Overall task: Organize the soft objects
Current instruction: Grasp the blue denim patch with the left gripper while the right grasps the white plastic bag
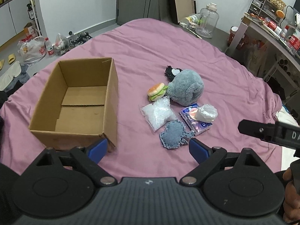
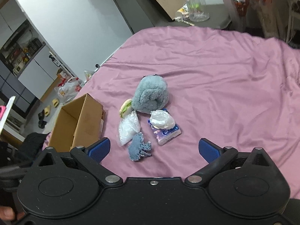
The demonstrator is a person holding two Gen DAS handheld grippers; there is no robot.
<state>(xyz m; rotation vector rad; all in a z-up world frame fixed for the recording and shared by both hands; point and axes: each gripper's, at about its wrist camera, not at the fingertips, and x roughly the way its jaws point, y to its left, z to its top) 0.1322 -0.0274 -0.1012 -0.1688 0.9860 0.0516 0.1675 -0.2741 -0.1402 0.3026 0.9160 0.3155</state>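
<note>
A: Both sets of fingers released, the left gripper (image 1: 148,150) and right gripper (image 2: 153,149) hovering over the bed (image 1: 142,43). Nothing's packed; the box (image 1: 78,101) sits empty.

B: The soft toys lie clustered right of it. Likely first pick: the denim pouch (image 2: 138,147), nearest.

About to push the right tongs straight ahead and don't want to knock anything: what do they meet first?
Most likely the denim toy, which lies nearest, just left of centre between the open right tongs. Dead centre looks like bare pink sheet, then the tissue pack. Depth is hard to judge.
</note>
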